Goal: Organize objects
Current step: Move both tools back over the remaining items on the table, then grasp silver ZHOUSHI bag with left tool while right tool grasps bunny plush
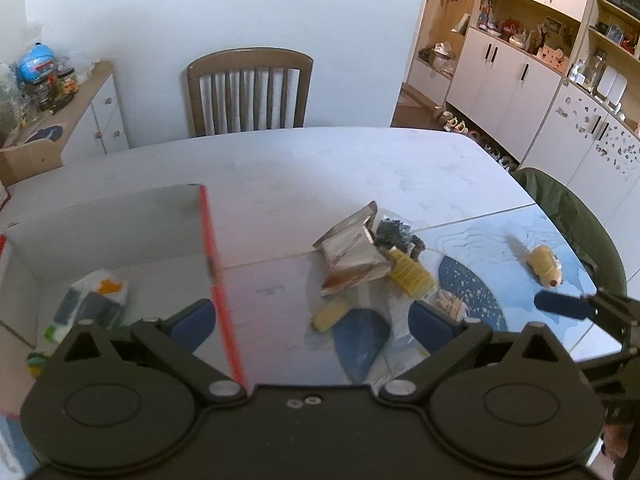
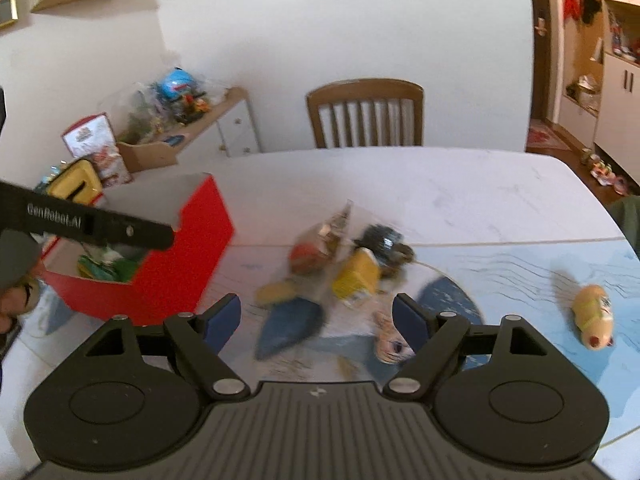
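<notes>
A red box (image 1: 208,236) (image 2: 188,264) stands open on the table's left side with a white-and-orange packet (image 1: 92,300) and green items (image 2: 104,268) inside. A heap lies mid-table: a silver pouch (image 1: 352,248), a yellow packet (image 1: 410,274) (image 2: 356,276), a dark bag (image 1: 394,232) (image 2: 382,238), a small yellow snack (image 1: 330,312) (image 2: 276,292). A tan plush toy (image 1: 544,266) (image 2: 594,316) lies apart on the right. My left gripper (image 1: 312,320) is open over the box's right wall. My right gripper (image 2: 316,316) is open, just short of the heap.
A wooden chair (image 1: 248,92) (image 2: 366,114) stands at the far table edge. A low cabinet (image 1: 80,120) with clutter is at the left wall, white cupboards (image 1: 520,80) at the right. A green-covered chair (image 1: 572,216) stands at the table's right corner. A person's hand (image 2: 16,292) shows far left.
</notes>
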A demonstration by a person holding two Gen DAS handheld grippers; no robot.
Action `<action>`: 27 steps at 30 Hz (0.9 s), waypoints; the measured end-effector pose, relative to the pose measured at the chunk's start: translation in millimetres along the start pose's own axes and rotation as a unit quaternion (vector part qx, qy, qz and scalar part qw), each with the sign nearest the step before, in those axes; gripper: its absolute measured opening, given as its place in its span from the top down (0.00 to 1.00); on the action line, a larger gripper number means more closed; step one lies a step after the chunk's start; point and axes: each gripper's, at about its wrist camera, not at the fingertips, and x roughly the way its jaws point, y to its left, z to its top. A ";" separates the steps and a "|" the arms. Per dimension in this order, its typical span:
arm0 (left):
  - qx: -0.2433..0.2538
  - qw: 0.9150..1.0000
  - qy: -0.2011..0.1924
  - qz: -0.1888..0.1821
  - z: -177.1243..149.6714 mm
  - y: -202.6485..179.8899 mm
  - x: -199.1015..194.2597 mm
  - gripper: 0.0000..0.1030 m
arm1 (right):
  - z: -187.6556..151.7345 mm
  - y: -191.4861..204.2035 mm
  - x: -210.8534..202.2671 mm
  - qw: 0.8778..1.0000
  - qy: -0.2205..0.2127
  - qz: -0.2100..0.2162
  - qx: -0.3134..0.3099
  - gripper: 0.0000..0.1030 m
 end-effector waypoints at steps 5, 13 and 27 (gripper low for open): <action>-0.002 1.000 0.011 0.012 14.2 -14.6 31.9 0.01 | -7.2 -21.0 13.1 1.000 0.017 -0.013 -0.002 0.19; -0.012 0.998 0.041 0.035 34.9 -25.8 88.5 0.01 | -15.6 -46.3 38.8 0.999 0.040 -0.019 0.002 0.19; -0.057 0.994 0.094 0.020 51.3 -15.2 165.2 0.01 | -22.0 -58.4 83.6 0.996 0.082 -0.003 -0.017 0.19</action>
